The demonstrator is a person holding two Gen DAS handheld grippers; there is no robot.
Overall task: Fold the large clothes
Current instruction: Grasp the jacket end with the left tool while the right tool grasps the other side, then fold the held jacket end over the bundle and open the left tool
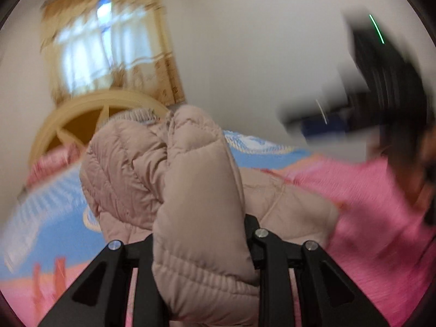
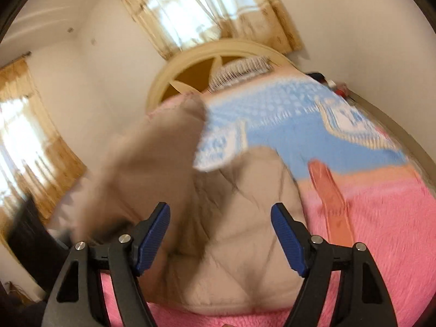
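On the bed (image 2: 381,231), left gripper (image 1: 201,245) clamps the jacket (image 1: 196,185); right gripper (image 2: 220,234) gapes.

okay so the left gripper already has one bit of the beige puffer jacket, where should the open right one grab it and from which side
Probably the near hem of the puffer jacket, lying flat on the pink blanket just ahead of the open right gripper. Come in low from the near edge, one finger sliding under and one over. The left gripper has a padded section bunched up, so that part is already lifted; the rest is too blurred to judge.
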